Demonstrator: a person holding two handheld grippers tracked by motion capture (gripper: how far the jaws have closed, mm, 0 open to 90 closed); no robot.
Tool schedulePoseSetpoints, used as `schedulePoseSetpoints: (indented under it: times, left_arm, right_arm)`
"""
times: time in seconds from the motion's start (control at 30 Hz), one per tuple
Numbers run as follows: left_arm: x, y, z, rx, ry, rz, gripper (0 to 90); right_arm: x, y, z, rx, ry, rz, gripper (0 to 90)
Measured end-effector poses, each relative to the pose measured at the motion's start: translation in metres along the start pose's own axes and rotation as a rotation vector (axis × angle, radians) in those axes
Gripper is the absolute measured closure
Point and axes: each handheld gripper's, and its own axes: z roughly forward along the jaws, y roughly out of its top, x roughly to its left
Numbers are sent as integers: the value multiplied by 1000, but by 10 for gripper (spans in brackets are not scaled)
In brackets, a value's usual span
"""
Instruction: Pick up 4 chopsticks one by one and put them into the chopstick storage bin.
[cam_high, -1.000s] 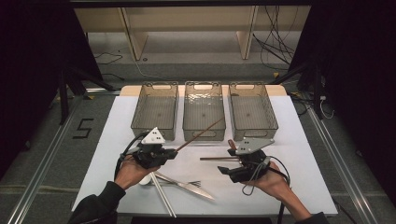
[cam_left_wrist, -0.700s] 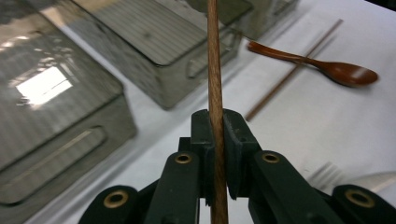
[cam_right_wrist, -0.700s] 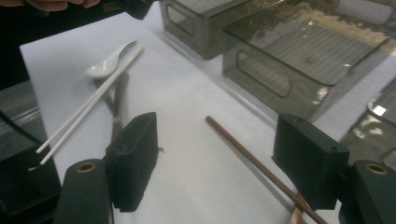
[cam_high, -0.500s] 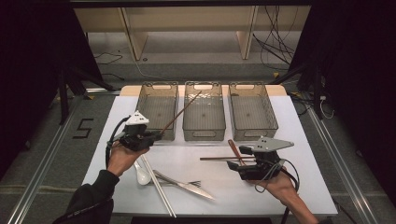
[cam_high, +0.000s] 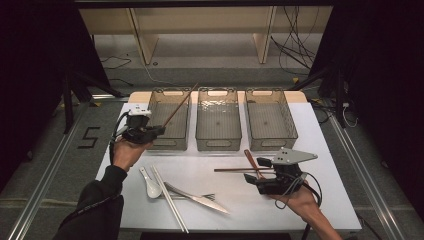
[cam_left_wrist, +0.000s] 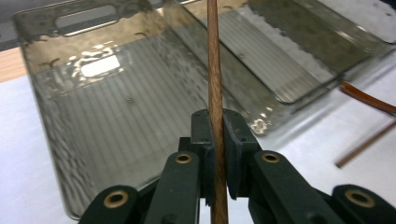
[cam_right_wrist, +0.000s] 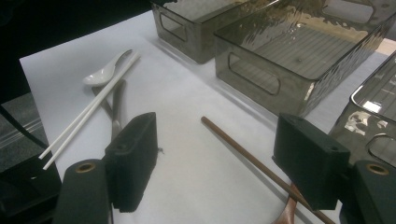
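Three clear smoky bins stand in a row on the white table (cam_high: 330, 200): the left bin (cam_high: 169, 120), the middle bin (cam_high: 218, 119) and the right bin (cam_high: 270, 119). We count two grippers. Our left gripper (cam_high: 156, 131), at the left bin's near-left corner, is clamped on one brown chopstick (cam_high: 179, 105) that slants up over that bin. Our right gripper (cam_high: 254, 170), in front of the right bin, stands wide apart with nothing pinched, one more brown chopstick (cam_high: 240, 170) and one brown spoon (cam_high: 252, 161) lying by it. Nearer than the left bin lie two white chopsticks (cam_high: 169, 198), one white spoon (cam_high: 151, 184), one knife (cam_high: 197, 198) and one fork (cam_high: 202, 196)
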Motion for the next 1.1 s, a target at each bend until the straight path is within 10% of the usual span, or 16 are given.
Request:
schedulePoseSetpoints:
  times: [1.1]
  left_arm:
    - [44, 12, 41, 111, 77, -145, 830]
  right_arm:
    - [1, 0, 1, 12, 20, 0, 313]
